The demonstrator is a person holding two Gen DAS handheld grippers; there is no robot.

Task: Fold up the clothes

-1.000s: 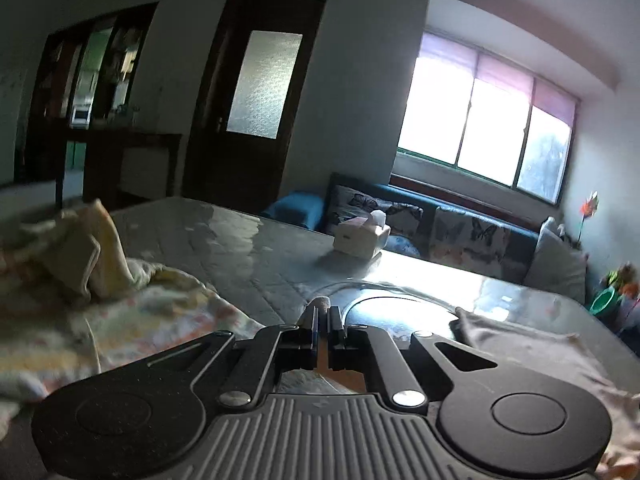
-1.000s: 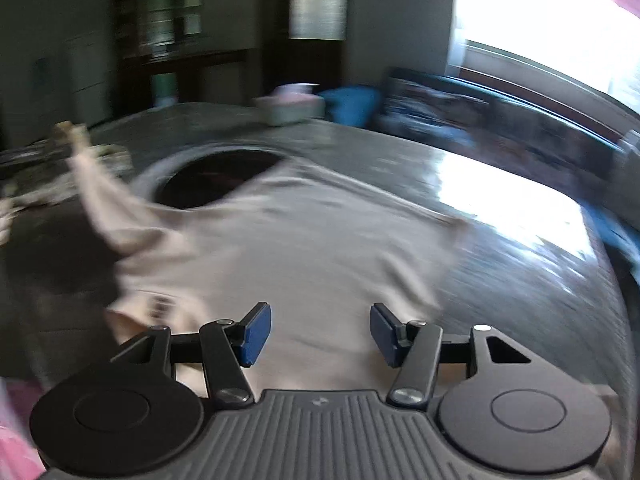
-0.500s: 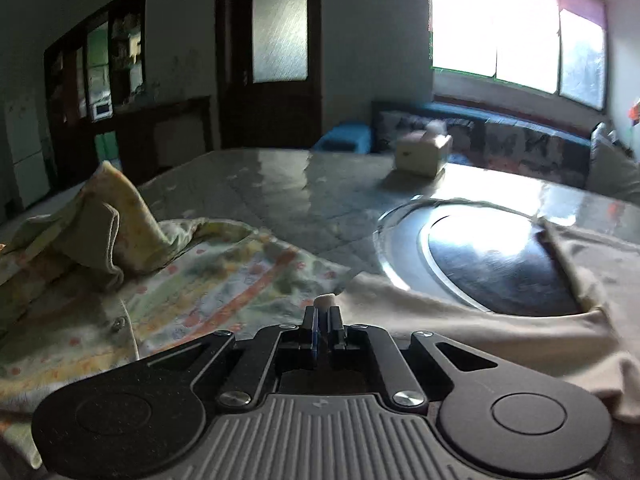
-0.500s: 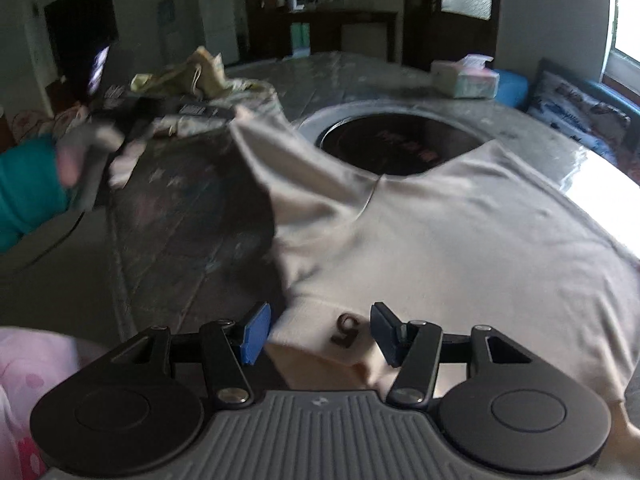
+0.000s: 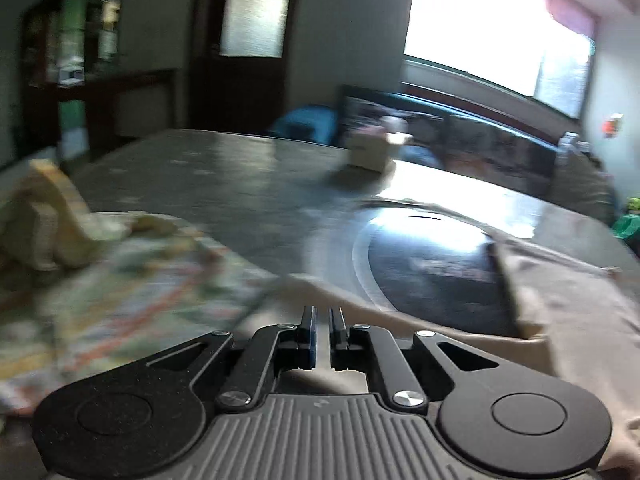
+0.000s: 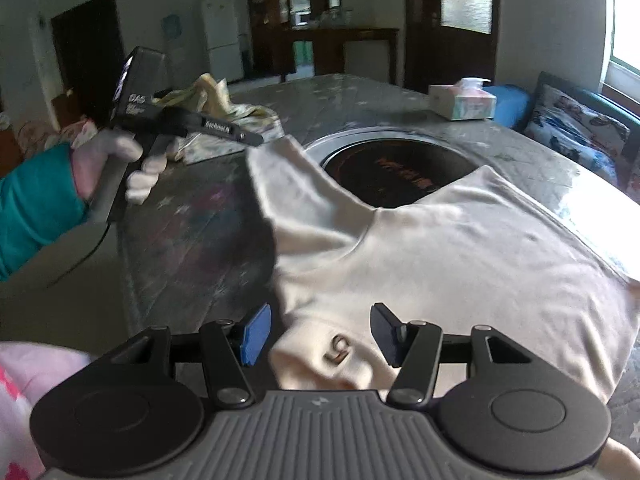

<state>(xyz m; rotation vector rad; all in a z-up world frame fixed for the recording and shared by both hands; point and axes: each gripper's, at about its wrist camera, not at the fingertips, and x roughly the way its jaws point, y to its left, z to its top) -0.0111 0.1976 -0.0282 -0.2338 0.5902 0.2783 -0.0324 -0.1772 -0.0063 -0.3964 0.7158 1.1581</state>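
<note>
A cream shirt lies spread on the marble table, partly over a round dark inset plate. Its sleeve is lifted off the table, and my left gripper, held by a gloved hand, is shut on the sleeve's end. In the left wrist view the left gripper shows only a thin slit between its jaws, above the shirt. My right gripper hangs open over the shirt's near edge. A dark printed mark lies between its blue pads, which do not touch the cloth.
A floral garment is piled at the table's left, also visible as a yellowish heap. A tissue box stands at the far side. Beyond the table stand a sofa with cushions, a window and a dark door.
The right wrist view has swung left and closed in on the shirt's near edge. The left gripper and gloved hand came into view, holding the sleeve. The left view is now blurred.
</note>
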